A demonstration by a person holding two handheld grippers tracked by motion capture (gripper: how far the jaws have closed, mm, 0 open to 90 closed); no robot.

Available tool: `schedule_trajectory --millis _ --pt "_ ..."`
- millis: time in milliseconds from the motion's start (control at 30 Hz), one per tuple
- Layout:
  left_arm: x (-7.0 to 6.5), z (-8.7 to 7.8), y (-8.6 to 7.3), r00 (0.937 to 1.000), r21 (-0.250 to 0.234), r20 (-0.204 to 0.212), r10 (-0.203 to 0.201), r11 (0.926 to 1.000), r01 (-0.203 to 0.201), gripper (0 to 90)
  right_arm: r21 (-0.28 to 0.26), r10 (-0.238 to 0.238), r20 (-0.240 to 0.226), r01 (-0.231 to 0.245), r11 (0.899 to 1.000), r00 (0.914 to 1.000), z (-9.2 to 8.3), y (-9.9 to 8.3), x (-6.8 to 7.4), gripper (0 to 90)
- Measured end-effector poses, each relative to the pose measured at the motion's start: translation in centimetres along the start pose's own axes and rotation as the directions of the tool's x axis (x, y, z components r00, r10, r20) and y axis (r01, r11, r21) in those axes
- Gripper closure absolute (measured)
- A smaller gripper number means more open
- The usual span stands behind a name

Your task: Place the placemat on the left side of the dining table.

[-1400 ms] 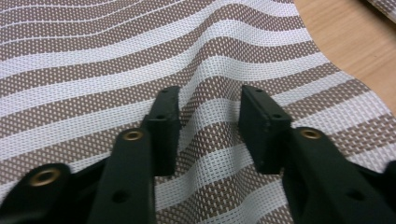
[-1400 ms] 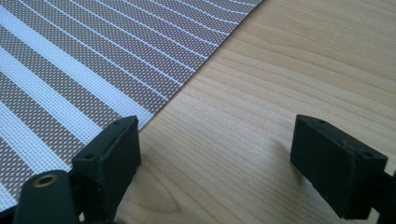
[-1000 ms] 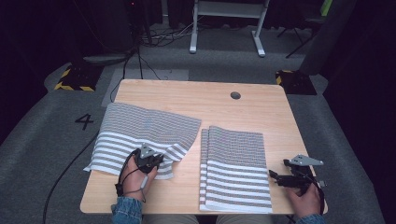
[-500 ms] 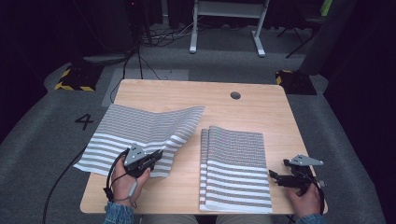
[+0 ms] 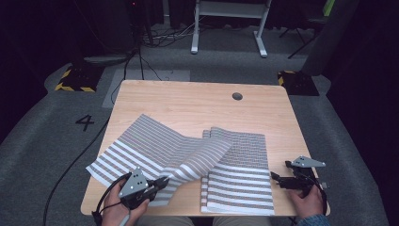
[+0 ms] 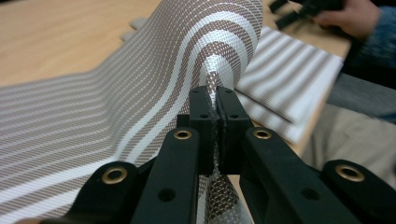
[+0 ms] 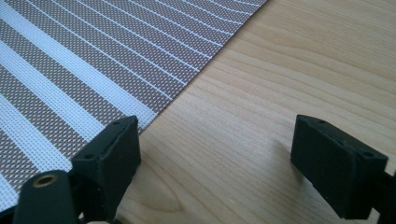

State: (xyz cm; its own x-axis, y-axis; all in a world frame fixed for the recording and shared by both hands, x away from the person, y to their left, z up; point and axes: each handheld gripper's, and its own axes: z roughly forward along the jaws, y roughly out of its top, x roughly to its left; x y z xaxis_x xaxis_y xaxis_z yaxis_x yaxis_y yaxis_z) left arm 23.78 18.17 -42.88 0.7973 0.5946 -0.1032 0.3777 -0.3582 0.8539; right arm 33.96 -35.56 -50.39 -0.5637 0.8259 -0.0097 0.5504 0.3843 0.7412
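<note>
A loose brown-and-white striped placemat (image 5: 150, 141) lies on the left half of the wooden table (image 5: 188, 101). My left gripper (image 5: 162, 181) is shut on its near edge and holds it up off the table, so the mat arches and its right end drapes onto a stack of folded striped mats (image 5: 240, 176). In the left gripper view the jaws (image 6: 217, 100) pinch the mat (image 6: 116, 116) tight, with the stack (image 6: 285, 70) behind. My right gripper (image 5: 275, 178) rests open on bare wood right of the stack; its own view shows the gripper (image 7: 215, 140) wide apart beside the stack's edge (image 7: 70, 70).
A round cable hole (image 5: 237, 96) sits near the table's far right. The far half of the table is bare wood. A metal frame's legs (image 5: 226, 28) and cables stand on the grey floor beyond. A person's hand (image 6: 348, 16) holds the right gripper.
My left gripper has risen and moved to the right with the mat's edge in it, pulling the mat into an arch that now reaches the stack. The right gripper has stayed put.
</note>
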Motion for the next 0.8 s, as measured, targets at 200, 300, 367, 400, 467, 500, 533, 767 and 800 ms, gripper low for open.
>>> schedule_trajectory --millis 200,300,367,400,467,500,533,767,800 --pt "-0.8 -0.6 -1.5 0.9963 0.128 0.053 -0.067 0.99 0.06 49.0 0.0 -0.003 -0.005 0.003 1.0 1.0 0.0 0.0 0.0 16.1" --pt "-0.3 -1.0 -2.0 0.9906 0.107 -0.052 -0.126 0.9855 0.131 42.8 -0.001 -0.005 -0.007 0.005 1.0 1.0 0.0 0.0 0.0 16.1" --pt "-0.1 -1.1 -2.2 0.9862 0.104 -0.083 -0.143 0.983 0.152 42.6 -0.001 -0.005 -0.007 0.005 1.0 1.0 0.0 0.0 0.0 16.1" --pt "0.4 -1.3 -2.6 0.9695 0.087 -0.155 -0.19 0.9749 0.205 42.6 -0.001 -0.006 -0.008 0.006 1.0 1.0 0.0 0.0 0.0 16.1" --pt "1.2 -1.5 -3.2 0.9265 0.071 -0.267 -0.265 0.9533 0.293 40.0 -0.001 -0.011 -0.009 0.011 1.0 0.9999 0.0 0.0 0.0 16.1" --pt "1.6 -1.6 -3.6 0.9003 0.08 -0.324 -0.29 0.94 0.332 39.5 -0.001 -0.011 -0.01 0.011 1.0 0.9999 0.0 0.0 0.0 16.1" --pt "2.2 -1.8 -4.2 0.8565 0.09 -0.415 -0.307 0.9232 0.374 38.2 -0.002 -0.011 -0.011 0.011 1.0 0.9999 0.0 0.0 0.0 16.0" --pt "4.0 -2.0 -5.5 0.7581 0.066 -0.559 -0.335 0.8936 0.444 34.4 -0.002 -0.008 -0.015 0.008 1.0 0.9999 0.0 0.0 0.1 16.0" --pt "4.3 -1.8 -5.8 0.7488 0.072 -0.569 -0.339 0.8869 0.456 34.4 -0.001 -0.014 -0.016 0.014 1.0 0.9998 0.0 0.0 0.1 16.0"
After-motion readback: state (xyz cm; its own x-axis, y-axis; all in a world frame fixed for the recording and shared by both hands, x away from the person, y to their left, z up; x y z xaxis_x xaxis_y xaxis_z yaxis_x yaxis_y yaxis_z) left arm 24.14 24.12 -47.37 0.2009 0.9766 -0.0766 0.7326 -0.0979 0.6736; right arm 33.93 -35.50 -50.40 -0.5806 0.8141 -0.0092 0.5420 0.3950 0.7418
